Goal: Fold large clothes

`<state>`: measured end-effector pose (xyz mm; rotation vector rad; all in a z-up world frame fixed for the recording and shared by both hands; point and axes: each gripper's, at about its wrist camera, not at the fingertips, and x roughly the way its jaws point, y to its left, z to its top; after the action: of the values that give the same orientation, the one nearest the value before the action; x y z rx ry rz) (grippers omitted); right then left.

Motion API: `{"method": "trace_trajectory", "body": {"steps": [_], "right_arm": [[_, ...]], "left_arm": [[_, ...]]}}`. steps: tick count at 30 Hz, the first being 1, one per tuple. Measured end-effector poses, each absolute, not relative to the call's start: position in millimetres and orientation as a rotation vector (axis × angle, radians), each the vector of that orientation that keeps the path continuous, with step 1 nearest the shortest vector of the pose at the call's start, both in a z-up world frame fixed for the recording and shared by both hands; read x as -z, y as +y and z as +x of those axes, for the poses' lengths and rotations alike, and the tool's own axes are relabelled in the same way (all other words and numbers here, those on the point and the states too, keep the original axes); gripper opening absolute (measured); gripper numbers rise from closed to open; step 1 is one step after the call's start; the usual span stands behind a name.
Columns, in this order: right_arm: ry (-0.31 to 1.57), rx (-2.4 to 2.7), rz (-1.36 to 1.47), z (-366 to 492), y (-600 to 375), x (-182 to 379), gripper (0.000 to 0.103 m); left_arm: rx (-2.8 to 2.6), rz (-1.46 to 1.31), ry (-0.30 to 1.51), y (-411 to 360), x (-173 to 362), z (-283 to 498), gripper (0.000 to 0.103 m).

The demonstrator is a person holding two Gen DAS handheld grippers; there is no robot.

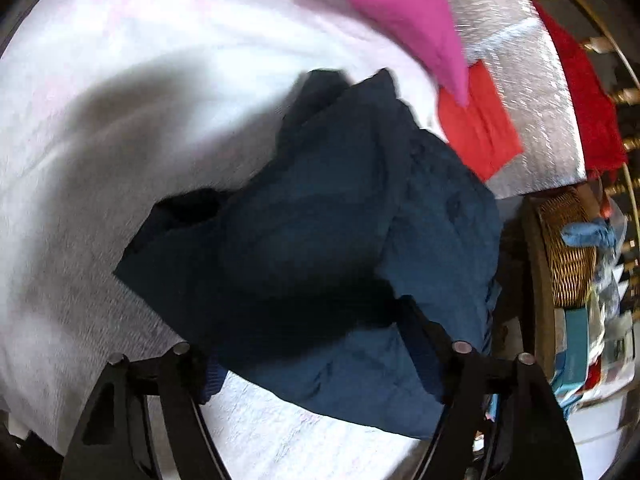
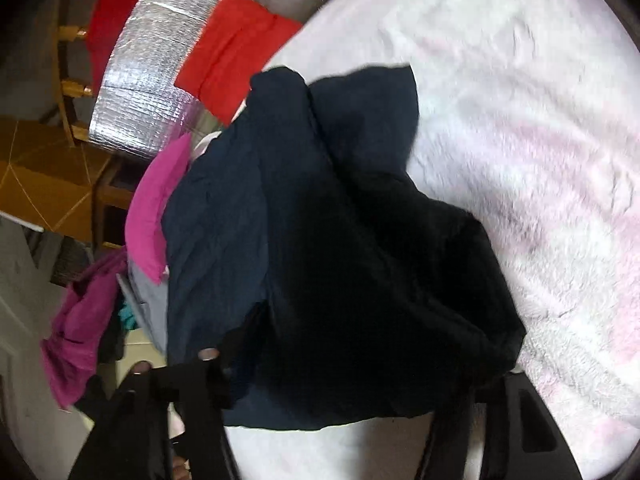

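Note:
A dark navy garment point(image 1: 344, 240) hangs bunched above the white fleecy blanket point(image 1: 140, 80). In the left wrist view it drapes over and between my left gripper point(image 1: 320, 364), which is shut on its lower edge. In the right wrist view the same navy garment point(image 2: 320, 220) fills the middle and covers my right gripper point(image 2: 340, 380), which is shut on the cloth. The fingertips of both grippers are hidden by fabric.
A folded red cloth point(image 1: 480, 128) lies on a silver quilted mat point(image 1: 532, 92), a magenta cloth point(image 1: 408, 20) beside it. A wicker basket point(image 1: 568, 256) and clutter stand at the right. More magenta clothes point(image 2: 80, 328) hang off the edge over the floor.

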<state>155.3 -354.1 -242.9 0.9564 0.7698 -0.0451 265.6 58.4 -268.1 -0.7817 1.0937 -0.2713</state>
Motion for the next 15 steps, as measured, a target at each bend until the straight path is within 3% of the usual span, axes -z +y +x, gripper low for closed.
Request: {"method": "trace_trajectory", "body": {"steps": [3, 9, 11, 15], "right_arm": [[0.768, 0.049, 0.906, 156, -351, 237, 0.057], [0.840, 0.040, 0.958, 154, -362, 246, 0.062], [0.844, 0.038, 0.918, 152, -356, 239, 0.073], [0.859, 0.020, 0.837, 152, -336, 229, 0.081]], "left_arm": [[0.313, -0.725, 1.044, 55, 254, 264, 0.074], [0.265, -0.725, 1.154, 59, 274, 273, 0.081], [0.248, -0.720, 1.156, 61, 270, 272, 0.081], [0.263, -0.681, 1.160, 50, 263, 263, 0.082]]}}
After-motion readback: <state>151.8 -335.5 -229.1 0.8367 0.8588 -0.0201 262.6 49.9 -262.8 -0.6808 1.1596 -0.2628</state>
